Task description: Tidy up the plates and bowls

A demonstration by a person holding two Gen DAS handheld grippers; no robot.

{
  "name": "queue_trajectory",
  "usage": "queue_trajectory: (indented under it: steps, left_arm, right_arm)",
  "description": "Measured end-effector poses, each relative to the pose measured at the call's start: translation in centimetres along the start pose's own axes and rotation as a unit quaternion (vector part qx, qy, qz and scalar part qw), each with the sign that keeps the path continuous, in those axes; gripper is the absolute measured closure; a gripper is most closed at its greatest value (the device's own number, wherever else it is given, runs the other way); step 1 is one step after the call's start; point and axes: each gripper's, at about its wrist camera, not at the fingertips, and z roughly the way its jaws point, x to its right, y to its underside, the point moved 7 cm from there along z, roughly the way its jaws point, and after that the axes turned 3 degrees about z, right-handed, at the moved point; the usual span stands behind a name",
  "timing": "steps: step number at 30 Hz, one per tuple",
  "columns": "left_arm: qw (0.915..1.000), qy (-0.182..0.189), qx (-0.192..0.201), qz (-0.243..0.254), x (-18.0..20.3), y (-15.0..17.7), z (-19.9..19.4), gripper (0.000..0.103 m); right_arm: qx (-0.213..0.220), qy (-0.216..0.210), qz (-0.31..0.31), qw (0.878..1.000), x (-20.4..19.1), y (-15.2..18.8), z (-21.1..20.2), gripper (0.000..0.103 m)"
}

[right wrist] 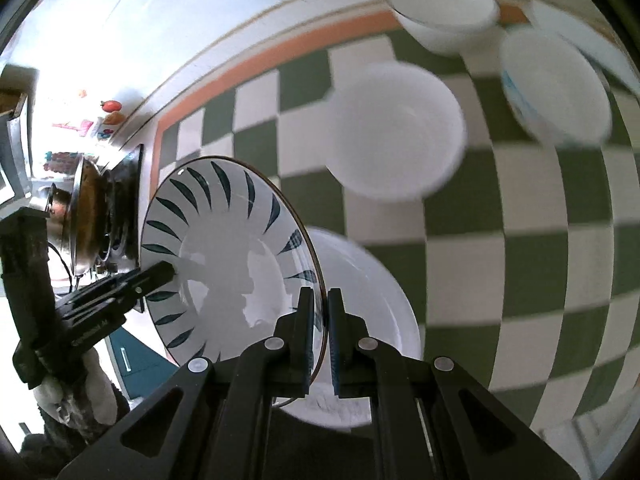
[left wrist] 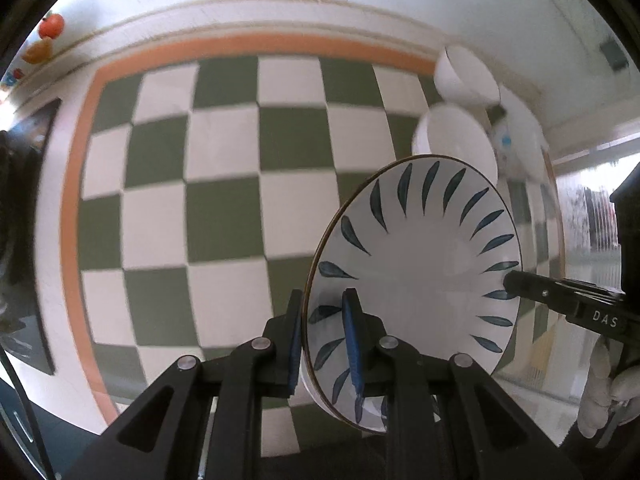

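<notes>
Your left gripper is clamped on the near rim of the leaf-patterned bowl, one blue pad inside the rim and one outside. Your right gripper pinches the opposite rim of the same bowl, its pads closed on the thin edge. Between the two, the bowl hangs tilted on edge above the green-and-white checkered cloth that covers the counter.

Beyond the bowl, in the right wrist view, a plain white bowl sits on the cloth, with another white bowl at the orange border and a third, blue-marked one beside it. A larger white bowl seems to lie just behind the held one, though blur makes that uncertain.
</notes>
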Motion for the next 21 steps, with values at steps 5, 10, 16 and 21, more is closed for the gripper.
queue_trajectory:
  steps: [5,10,16,21]
  left_arm:
    - [0.9995,-0.001,-0.029,0.012,1.0,1.9,2.8,0.086]
    - [0.9988,-0.007,-0.044,0.021,1.3,2.7,4.4,0.085]
    - [0.9982,-0.014,-0.052,0.026,1.6,2.8,5.5,0.084]
    - [0.998,-0.016,-0.057,0.023,1.7,2.9,6.1,0.083]
  right_arm:
    - [-0.014,0.008,0.026,1.0,2.7,2.7,1.9,0.095]
    - [-0.021,0.011,0.044,0.999,4.3,4.4,3.5,0.095]
    - [-0.02,0.013,0.053,0.998,5.3,5.1,4.7,0.095]
    - [-0.019,0.016,0.056,0.998,5.0,5.1,5.3,0.095]
